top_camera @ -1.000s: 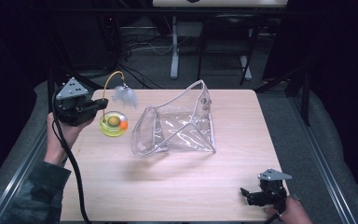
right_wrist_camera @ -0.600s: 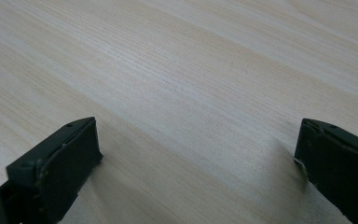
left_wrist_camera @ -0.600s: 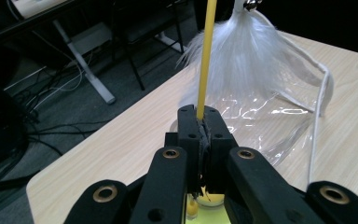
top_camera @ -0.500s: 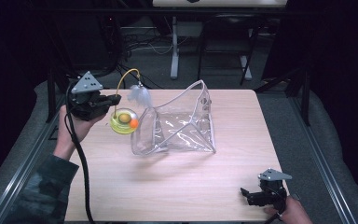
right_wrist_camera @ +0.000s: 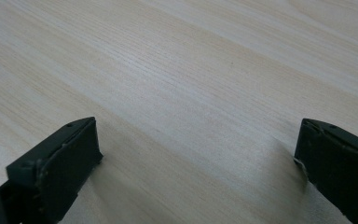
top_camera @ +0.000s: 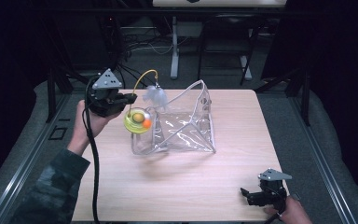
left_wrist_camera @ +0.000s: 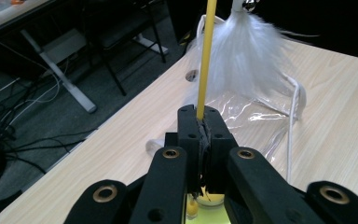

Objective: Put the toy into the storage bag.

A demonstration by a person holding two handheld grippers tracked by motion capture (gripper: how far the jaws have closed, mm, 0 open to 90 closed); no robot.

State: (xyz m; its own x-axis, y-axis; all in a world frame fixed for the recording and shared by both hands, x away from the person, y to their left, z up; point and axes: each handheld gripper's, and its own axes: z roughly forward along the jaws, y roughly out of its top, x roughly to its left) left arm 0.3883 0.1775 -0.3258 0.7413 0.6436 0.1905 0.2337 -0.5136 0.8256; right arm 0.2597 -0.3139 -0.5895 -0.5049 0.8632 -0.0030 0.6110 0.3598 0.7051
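Tongs (left_wrist_camera: 204, 122) clamp a yellow rod (left_wrist_camera: 206, 56) beside white feathers (left_wrist_camera: 247, 56).

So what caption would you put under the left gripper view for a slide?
Left claw shut on a yellow wand, its white feather tuft over a clear plastic bag on a wooden table.

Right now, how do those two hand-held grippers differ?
The left hand-held gripper is shut on a yellow wand with a white feather, held up beside the clear bag. The right hand-held gripper is open, holding nothing, low over the table near its front edge. Both are black, with grey plates.
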